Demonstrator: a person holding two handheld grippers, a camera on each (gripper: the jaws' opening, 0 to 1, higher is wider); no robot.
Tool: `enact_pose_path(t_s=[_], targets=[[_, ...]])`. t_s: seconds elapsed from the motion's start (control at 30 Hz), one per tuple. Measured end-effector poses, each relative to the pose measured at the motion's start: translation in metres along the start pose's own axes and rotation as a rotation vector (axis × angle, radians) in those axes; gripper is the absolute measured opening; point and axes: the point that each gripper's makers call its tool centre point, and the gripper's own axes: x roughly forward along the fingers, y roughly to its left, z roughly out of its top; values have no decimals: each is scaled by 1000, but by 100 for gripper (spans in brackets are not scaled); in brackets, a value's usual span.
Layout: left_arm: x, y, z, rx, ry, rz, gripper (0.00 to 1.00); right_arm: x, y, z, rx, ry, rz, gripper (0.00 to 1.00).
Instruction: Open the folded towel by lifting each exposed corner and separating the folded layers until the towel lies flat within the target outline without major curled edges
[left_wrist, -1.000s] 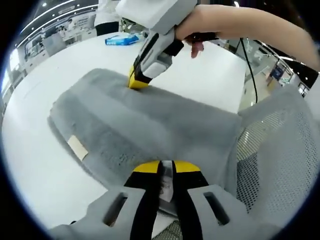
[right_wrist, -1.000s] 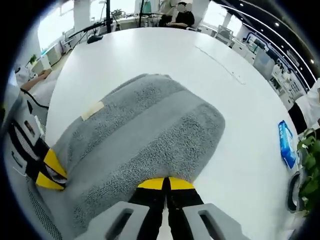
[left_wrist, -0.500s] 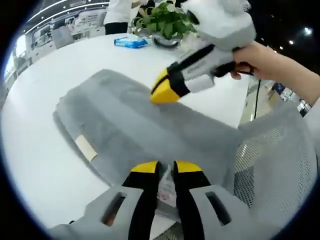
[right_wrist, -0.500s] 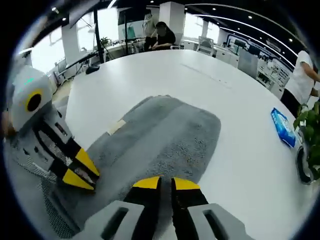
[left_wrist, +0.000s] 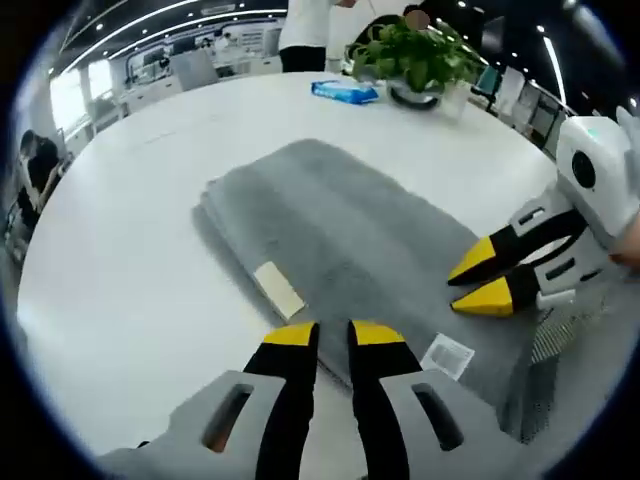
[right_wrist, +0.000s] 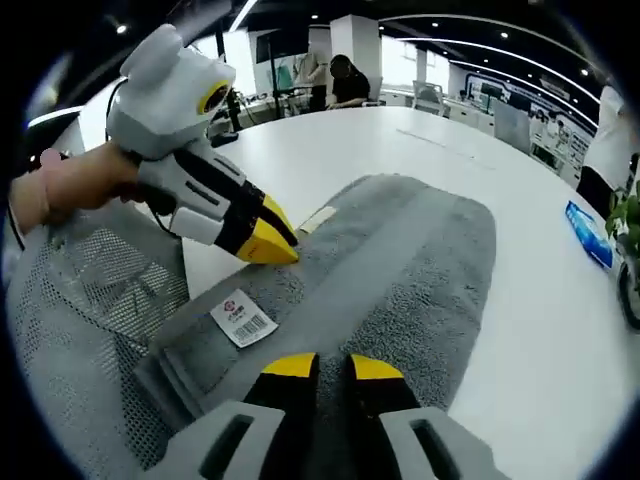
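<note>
The grey folded towel (left_wrist: 340, 225) (right_wrist: 400, 270) lies lengthwise on the white table (left_wrist: 130, 250). A beige tag (left_wrist: 278, 290) (right_wrist: 318, 218) sits on its long edge and a white barcode label (left_wrist: 447, 355) (right_wrist: 243, 318) near its close end. My left gripper (left_wrist: 333, 335) hovers just above the towel by the beige tag, jaws a little apart and holding nothing; in the right gripper view the left gripper (right_wrist: 283, 248) comes in from the left. My right gripper (right_wrist: 333, 365) stands open over the close end; in the left gripper view the right gripper (left_wrist: 478, 280) has its yellow tips apart.
A grey mesh chair back (right_wrist: 90, 330) (left_wrist: 560, 340) presses against the table edge under the towel's close end. A blue packet (left_wrist: 345, 92) (right_wrist: 588, 235) and a potted plant (left_wrist: 420, 55) stand at the far side. A hand (right_wrist: 70, 185) holds the left gripper.
A second ago both grippers were shut on the towel's close edge. Both have let go, opened a little and pulled back. The barcode label now lies uncovered on the towel.
</note>
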Motion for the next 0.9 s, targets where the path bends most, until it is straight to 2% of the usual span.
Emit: enact_pose_path(t_s=[0.1,0.2,0.27,0.33,0.43,0.53,0.9], targets=[[0,1,0,6,1,0,11,-1,0,0,23,-6,4,8],[-1,2,0,-1,3,-2,11,-1,1,1,10,-5,5,8],[-1,2,1,2,3,-4,7,-2,2,2,-29,-8,4,8],[-4,-1,2,-7,9,-11,0,-3,2,3,-29,-11,4,9],[-3,-3,2,59,9,-3,0,-4,2,4,-18,-16,7,9],[-3,-3,3,81,7,2,0,-5,1,5,-9,-21,10,9],[-7,1,12,-9,-31,-11,0,-9,0,13,8,-63,11,8]])
